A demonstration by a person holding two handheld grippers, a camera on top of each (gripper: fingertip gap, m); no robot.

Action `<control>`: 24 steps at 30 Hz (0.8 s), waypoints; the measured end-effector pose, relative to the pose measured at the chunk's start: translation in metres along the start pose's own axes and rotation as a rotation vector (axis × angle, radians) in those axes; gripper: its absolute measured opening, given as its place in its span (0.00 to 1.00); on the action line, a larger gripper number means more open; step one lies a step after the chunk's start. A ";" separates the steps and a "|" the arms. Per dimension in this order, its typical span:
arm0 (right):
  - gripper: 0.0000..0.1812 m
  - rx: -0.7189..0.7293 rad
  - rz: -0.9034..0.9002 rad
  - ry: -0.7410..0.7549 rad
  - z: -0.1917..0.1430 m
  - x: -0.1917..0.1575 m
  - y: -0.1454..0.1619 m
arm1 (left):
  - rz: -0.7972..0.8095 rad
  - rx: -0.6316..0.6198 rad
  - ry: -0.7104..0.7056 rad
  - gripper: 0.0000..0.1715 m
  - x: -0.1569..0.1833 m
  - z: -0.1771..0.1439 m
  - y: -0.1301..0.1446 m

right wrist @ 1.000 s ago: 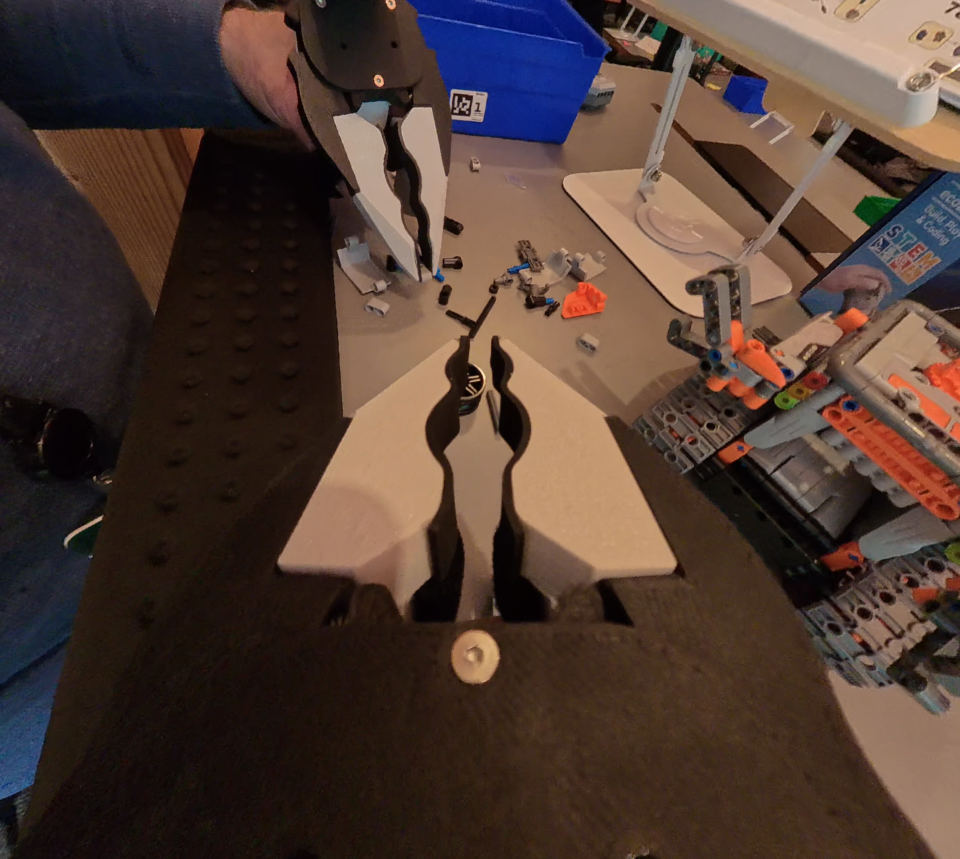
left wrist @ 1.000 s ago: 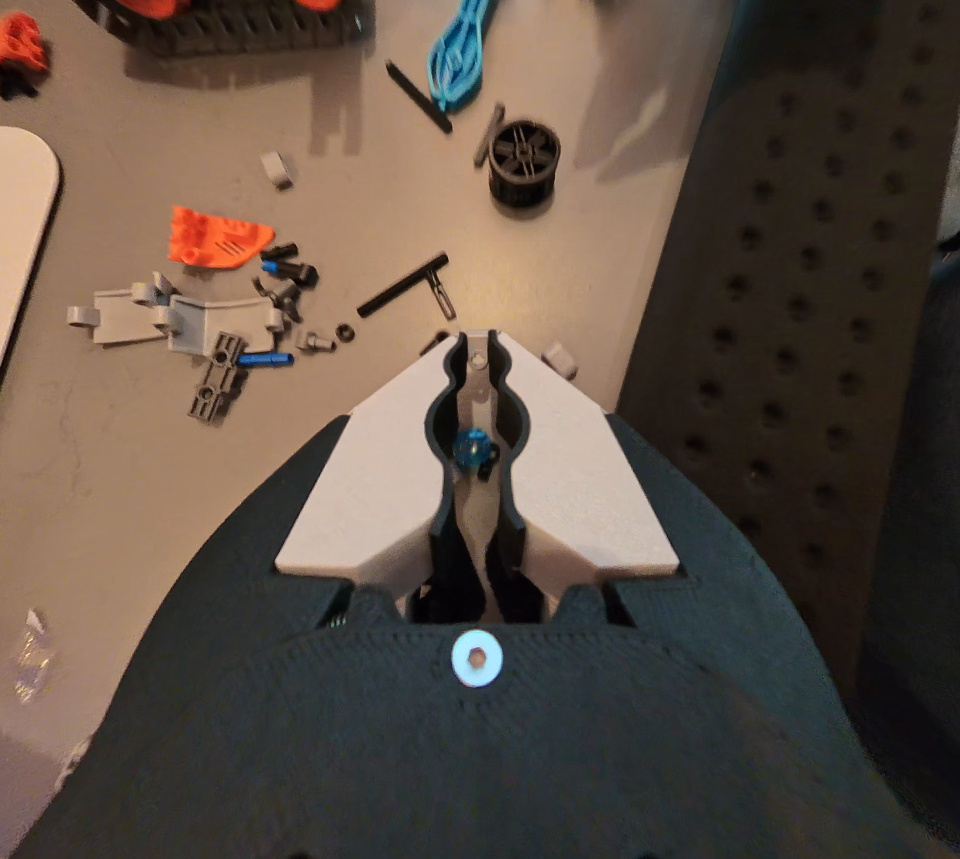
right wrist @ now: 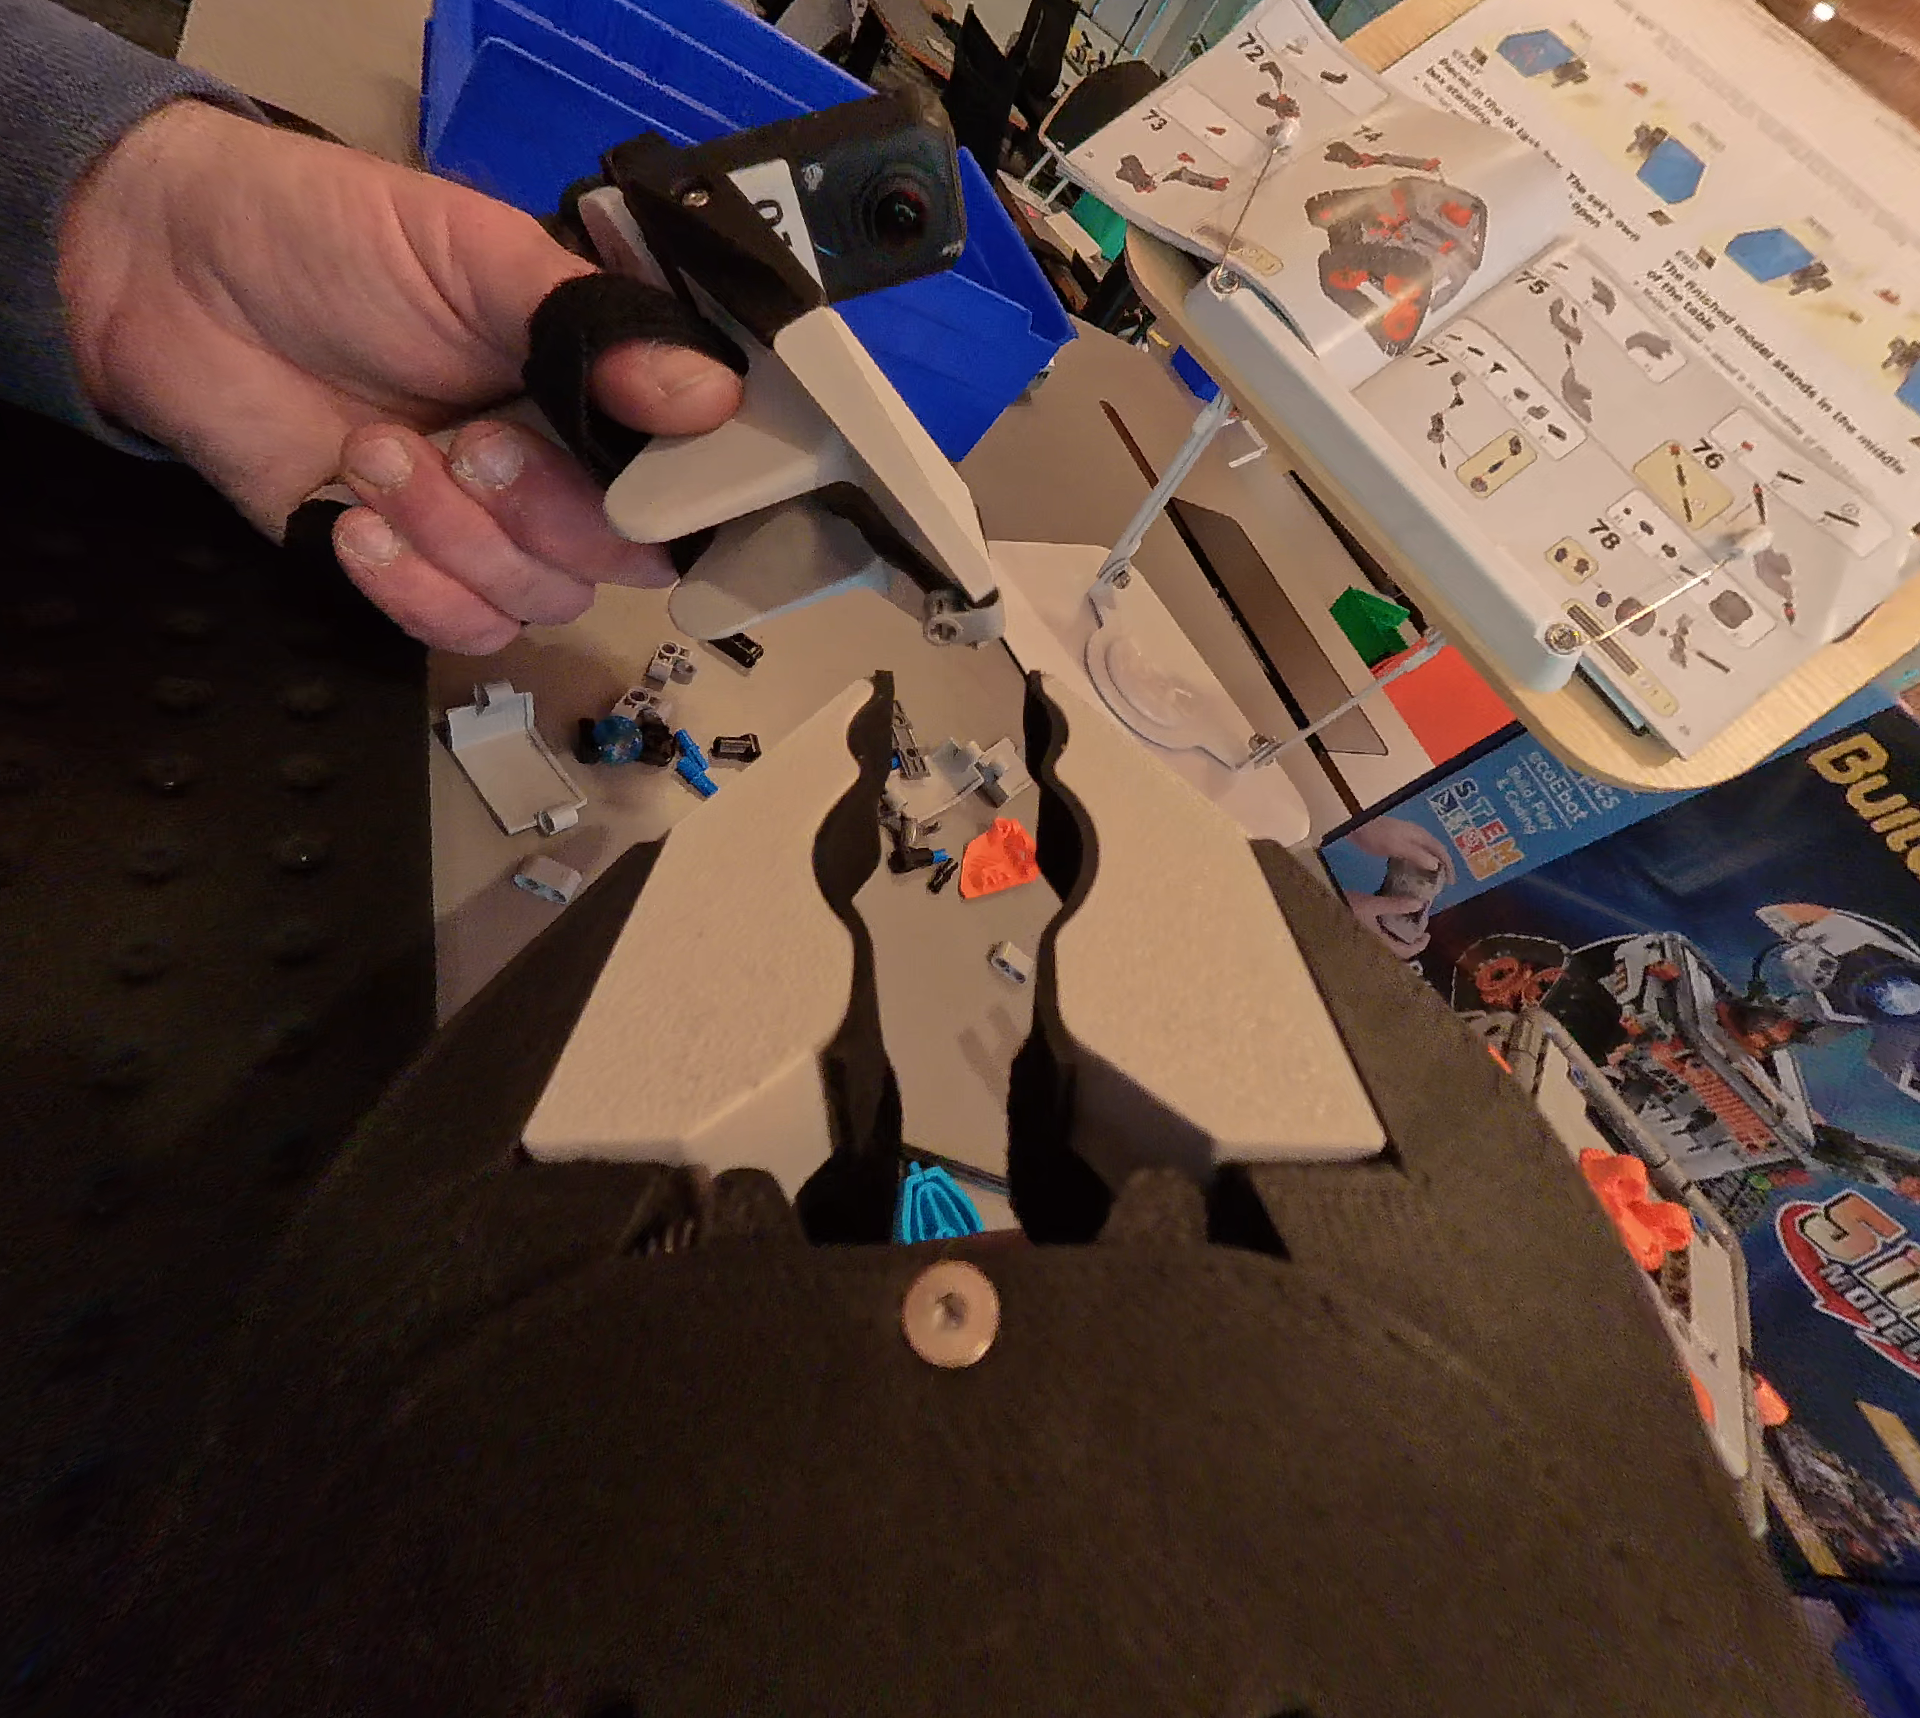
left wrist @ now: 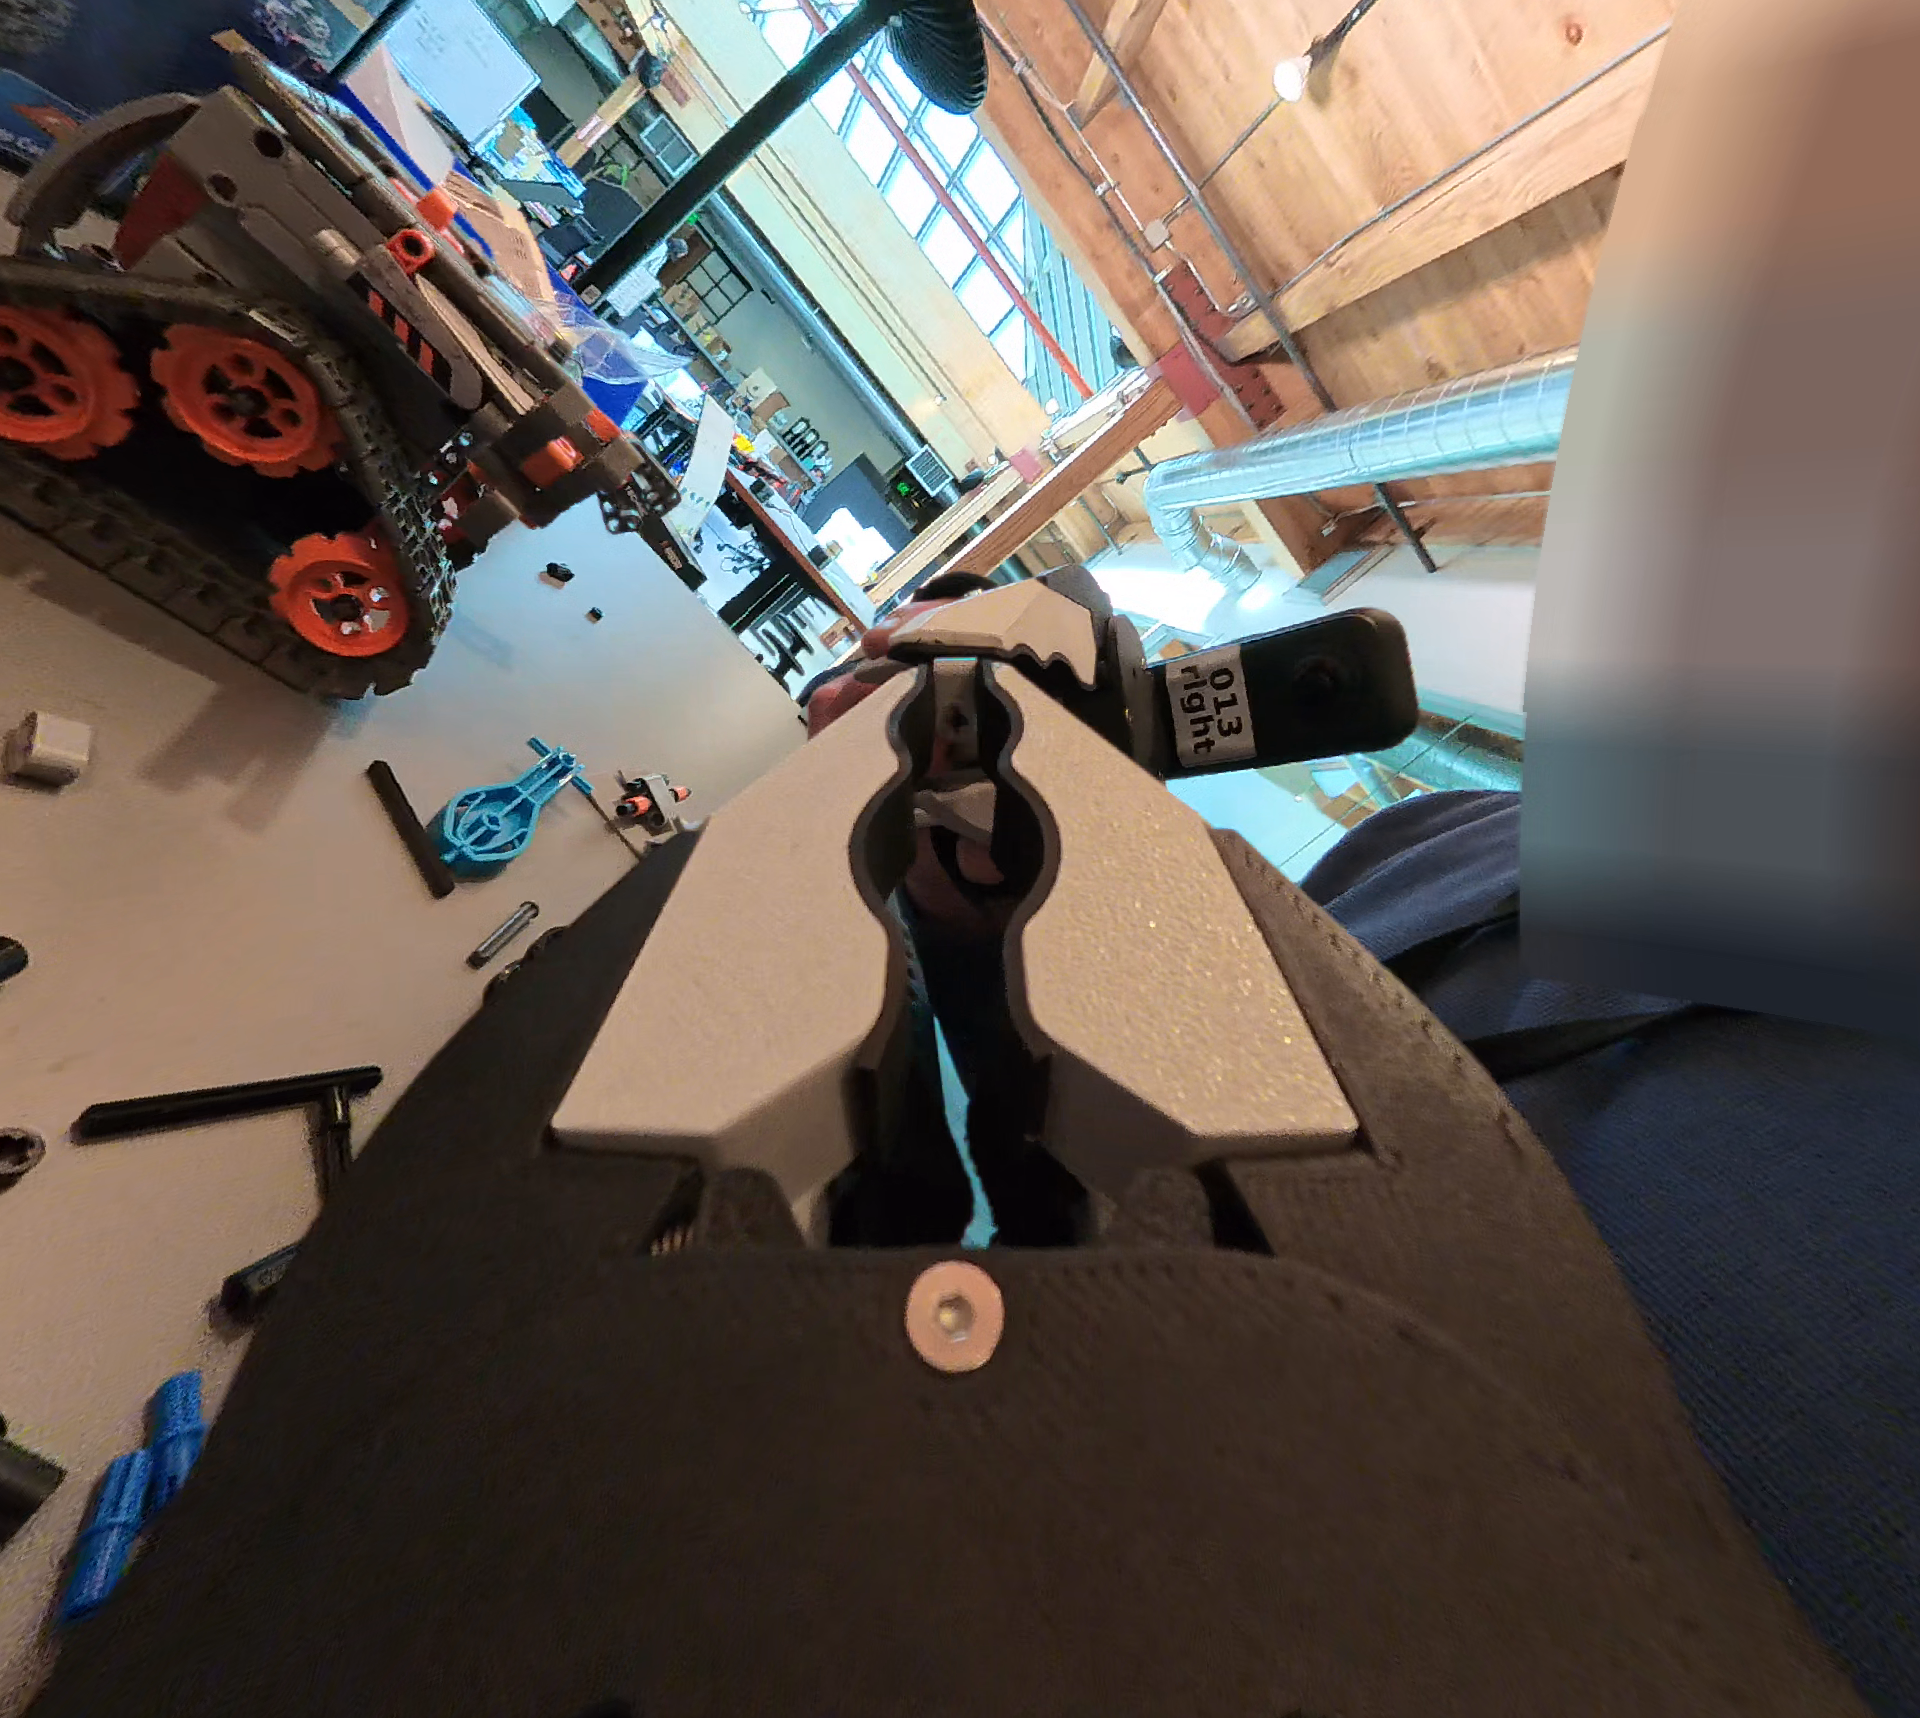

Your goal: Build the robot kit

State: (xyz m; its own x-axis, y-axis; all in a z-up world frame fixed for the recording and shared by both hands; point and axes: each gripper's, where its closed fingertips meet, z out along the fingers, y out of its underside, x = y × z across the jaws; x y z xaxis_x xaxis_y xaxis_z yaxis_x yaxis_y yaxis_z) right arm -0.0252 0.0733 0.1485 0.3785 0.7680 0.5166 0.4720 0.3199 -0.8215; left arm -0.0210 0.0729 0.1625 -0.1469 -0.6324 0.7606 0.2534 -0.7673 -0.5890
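Right wrist view, left tool (right wrist: 961, 614) pinching grey connector (right wrist: 954, 621)

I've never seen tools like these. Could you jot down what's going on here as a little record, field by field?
Left gripper: shut on a small grey connector, raised above the table, held by a hand
Right gripper: open, empty, aimed near the connector
On table: loose grey, black and blue parts, an orange piece
Behind: blue bin, instruction booklet on a stand
Nearby: tracked vehicle with orange wheels
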 end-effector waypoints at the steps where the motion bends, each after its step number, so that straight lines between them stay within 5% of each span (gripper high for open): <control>1: 0.13 -0.003 -0.004 -0.001 0.001 0.000 -0.001 | -0.010 0.004 0.006 0.03 0.000 0.000 0.000; 19: 0.07 -0.016 -0.086 -0.008 0.006 -0.002 -0.003 | -0.037 -0.015 -0.009 0.03 -0.001 0.004 0.007; 24: 0.07 0.022 0.018 -0.028 0.002 0.005 -0.003 | -0.032 0.019 0.005 0.15 0.003 -0.006 -0.004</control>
State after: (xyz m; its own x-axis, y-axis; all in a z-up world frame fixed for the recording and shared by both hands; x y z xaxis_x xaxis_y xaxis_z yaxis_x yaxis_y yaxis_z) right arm -0.0264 0.0775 0.1528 0.3638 0.7891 0.4950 0.4472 0.3182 -0.8359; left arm -0.0282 0.0737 0.1659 -0.1597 -0.6082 0.7775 0.2663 -0.7850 -0.5594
